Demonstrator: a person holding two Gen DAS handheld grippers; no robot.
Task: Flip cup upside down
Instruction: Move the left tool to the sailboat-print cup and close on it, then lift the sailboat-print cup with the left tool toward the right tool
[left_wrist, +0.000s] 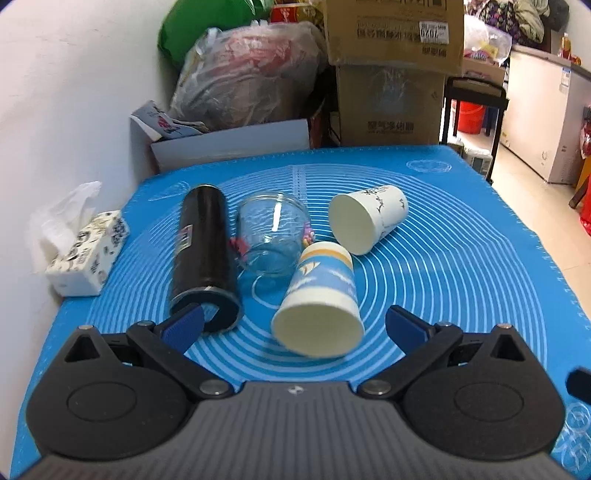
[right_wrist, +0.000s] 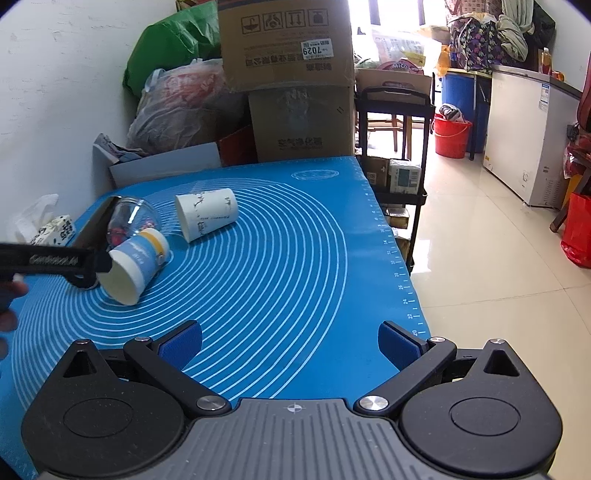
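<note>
Left wrist view: a tipped blue-and-white paper cup (left_wrist: 319, 301) is framed by the wide-spread left gripper (left_wrist: 295, 326), while the right gripper (right_wrist: 290, 341) is likewise held apart over the blue silicone mat (right_wrist: 280, 266).

Evenly lit, bright daylight from far right. Blown-out glare on floor (right_wrist: 480, 236) and behind boxes (right_wrist: 291, 74). Strong fisheye bending, dark corners. Slight motion blur in left view; soft shadows under cups (left_wrist: 317, 295).

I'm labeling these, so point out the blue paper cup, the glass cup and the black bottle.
blue paper cup (left_wrist: 321, 273), left wrist view, printed side wall.
glass cup (left_wrist: 271, 236), left wrist view, clear side wall.
black bottle (left_wrist: 205, 243), left wrist view, mid body.
</note>
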